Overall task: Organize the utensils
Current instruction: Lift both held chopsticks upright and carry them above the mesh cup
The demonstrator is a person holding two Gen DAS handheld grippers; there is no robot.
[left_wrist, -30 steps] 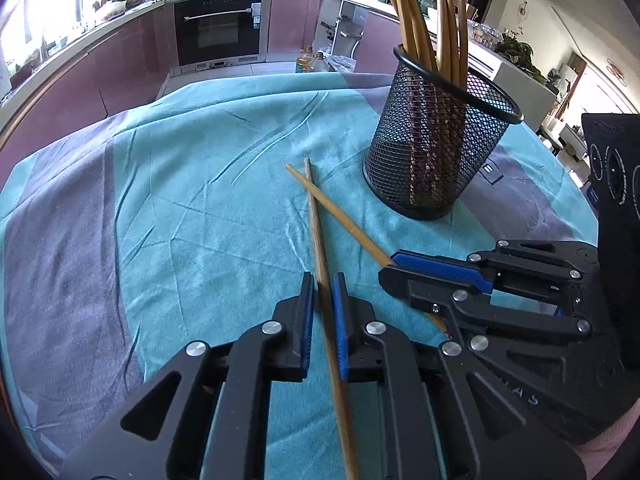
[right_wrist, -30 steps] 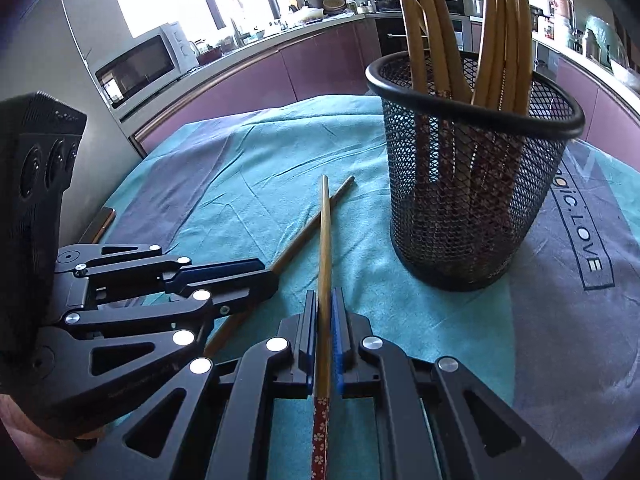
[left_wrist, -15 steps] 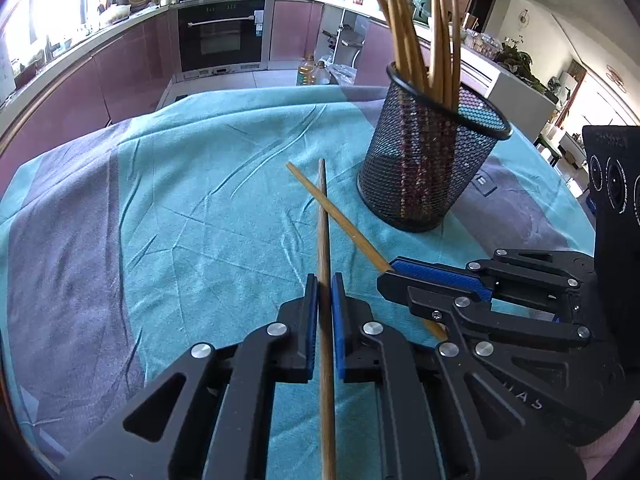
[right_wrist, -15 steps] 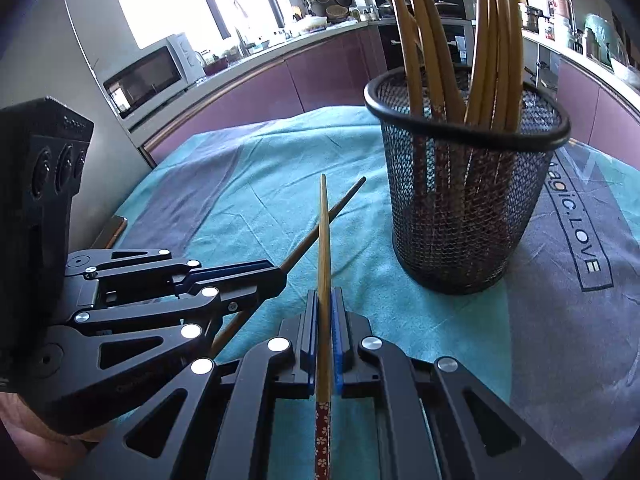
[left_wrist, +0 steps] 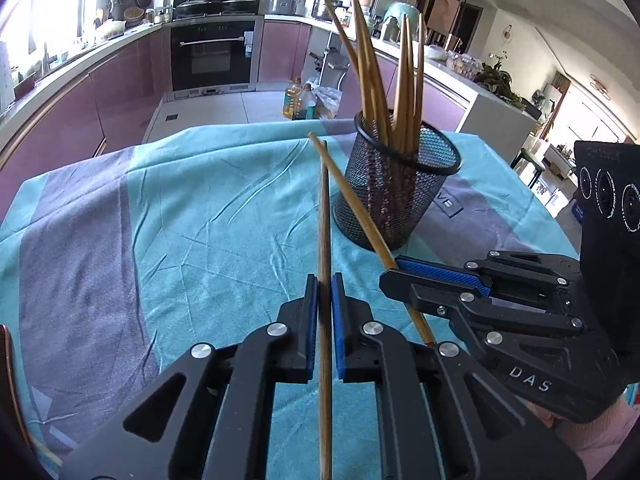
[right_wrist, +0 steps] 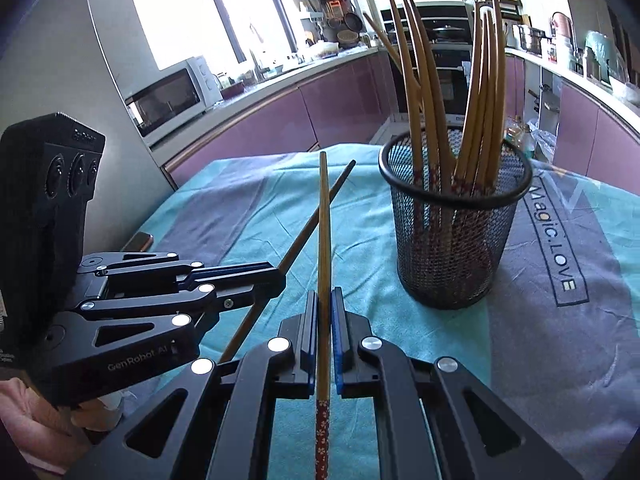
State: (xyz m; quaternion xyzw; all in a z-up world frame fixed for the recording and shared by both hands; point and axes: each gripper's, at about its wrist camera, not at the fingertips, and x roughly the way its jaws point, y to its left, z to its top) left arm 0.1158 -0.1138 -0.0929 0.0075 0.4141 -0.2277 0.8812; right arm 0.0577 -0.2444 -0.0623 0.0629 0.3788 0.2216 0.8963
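Note:
My left gripper [left_wrist: 324, 280] is shut on a wooden chopstick [left_wrist: 323, 208] that points forward above the cloth. My right gripper [right_wrist: 324, 298] is shut on a second chopstick [right_wrist: 323, 216] with a red flowered end. Each gripper shows in the other's view, the right one [left_wrist: 394, 266] beside the left, the left one [right_wrist: 276, 276] beside the right. The two chopsticks cross near their tips. A black mesh cup [left_wrist: 394, 188] holding several chopsticks stands upright ahead to the right, and also shows in the right wrist view [right_wrist: 454, 236].
The table wears a teal and grey cloth [left_wrist: 192, 216] with printed lettering [right_wrist: 556, 236]. A small dark object [right_wrist: 138, 241] lies at the table's left edge. Kitchen counters, an oven [left_wrist: 212, 54] and a microwave [right_wrist: 168, 96] lie beyond the table.
Both grippers have lifted their chopsticks off the cloth and pulled back from the cup, which now looks farther away. The left jaws closed tighter on their chopstick.

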